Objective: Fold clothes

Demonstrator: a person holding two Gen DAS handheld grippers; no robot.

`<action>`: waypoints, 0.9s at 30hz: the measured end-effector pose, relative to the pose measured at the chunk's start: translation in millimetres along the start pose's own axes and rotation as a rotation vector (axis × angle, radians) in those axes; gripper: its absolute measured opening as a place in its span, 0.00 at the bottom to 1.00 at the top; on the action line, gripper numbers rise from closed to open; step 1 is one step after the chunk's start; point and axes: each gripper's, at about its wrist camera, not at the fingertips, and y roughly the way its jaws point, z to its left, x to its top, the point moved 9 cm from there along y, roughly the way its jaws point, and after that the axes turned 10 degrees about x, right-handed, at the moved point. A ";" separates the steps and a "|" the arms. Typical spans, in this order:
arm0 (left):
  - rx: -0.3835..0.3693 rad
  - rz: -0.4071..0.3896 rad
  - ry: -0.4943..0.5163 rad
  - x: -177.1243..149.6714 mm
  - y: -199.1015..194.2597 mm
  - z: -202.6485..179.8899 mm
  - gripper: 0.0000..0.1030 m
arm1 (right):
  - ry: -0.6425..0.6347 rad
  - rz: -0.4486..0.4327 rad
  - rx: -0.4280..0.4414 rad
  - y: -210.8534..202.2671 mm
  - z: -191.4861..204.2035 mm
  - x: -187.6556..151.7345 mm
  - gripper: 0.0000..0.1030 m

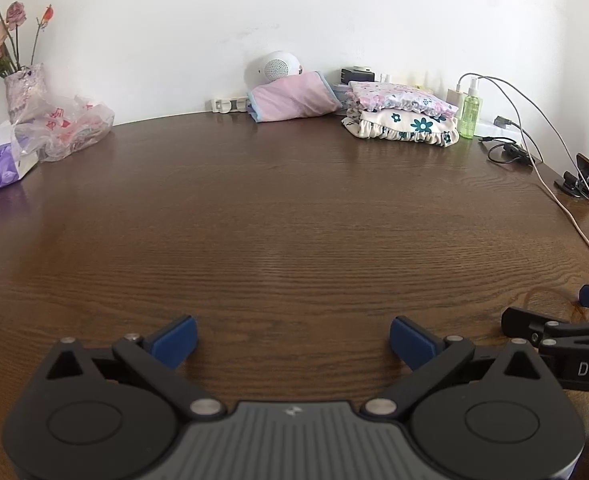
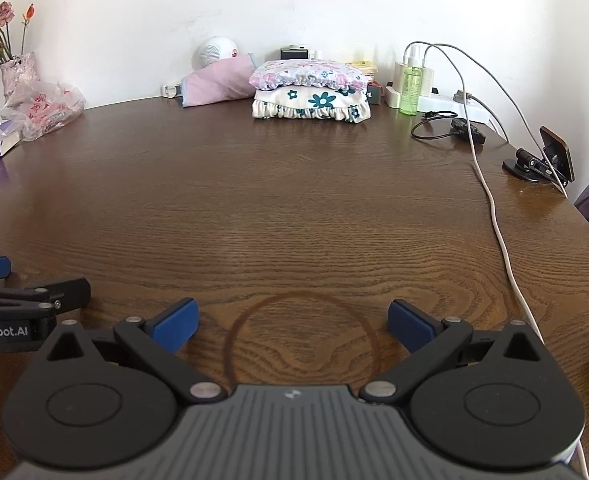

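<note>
Both grippers, left gripper (image 1: 293, 340) and right gripper (image 2: 292, 322), hang wide and empty over the bare table (image 2: 294, 200), the folded clothes (image 2: 311, 95) stacked at its far edge, so I judge a pause between garments, next needing a fresh piece

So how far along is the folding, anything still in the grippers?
Done: two floral pieces lie folded and stacked at the table's far edge, with a pink piece folded beside them. In hand: nothing; left gripper and right gripper are open over bare wood. Left: no unfolded clothing shows in either view.
</note>
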 end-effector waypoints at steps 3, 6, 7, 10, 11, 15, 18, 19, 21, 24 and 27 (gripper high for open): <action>0.005 0.001 -0.005 -3.2 -3.5 2.2 1.00 | -0.007 0.001 0.010 -3.8 4.0 -3.7 0.99; 0.010 0.002 -0.010 -7.6 -8.5 4.1 1.00 | -0.015 0.003 0.021 -7.7 8.4 -7.5 0.99; 0.010 0.002 -0.011 -8.9 -9.9 4.5 1.00 | -0.018 0.003 0.025 -8.9 10.0 -8.8 0.99; 0.004 0.001 -0.007 -11.7 -12.4 5.7 1.00 | -0.023 0.004 0.031 -11.4 13.2 -11.0 0.99; 0.003 0.001 -0.007 -12.2 -12.8 5.9 1.00 | -0.025 0.004 0.032 -12.2 14.2 -11.7 0.99; 0.002 0.001 -0.004 -11.6 -11.7 5.1 1.00 | -0.025 0.005 0.033 -13.2 15.8 -12.3 0.99; -0.011 -0.001 0.006 -11.1 -10.5 1.9 1.00 | -0.023 0.005 0.030 -13.0 15.5 -11.9 0.99; -0.014 -0.001 0.008 -11.0 -10.2 1.1 1.00 | -0.019 0.004 0.026 -12.4 15.5 -11.6 0.99; -0.005 0.000 0.003 -10.3 -9.2 1.3 1.00 | -0.010 0.002 0.015 -11.1 15.7 -11.0 0.99; 0.001 0.001 -0.003 -10.4 -8.3 1.7 1.00 | -0.004 0.001 0.007 -9.6 15.3 -10.2 0.99; 0.004 0.001 -0.005 -10.0 -7.6 1.9 1.00 | -0.002 0.000 0.006 -9.4 14.6 -10.5 0.99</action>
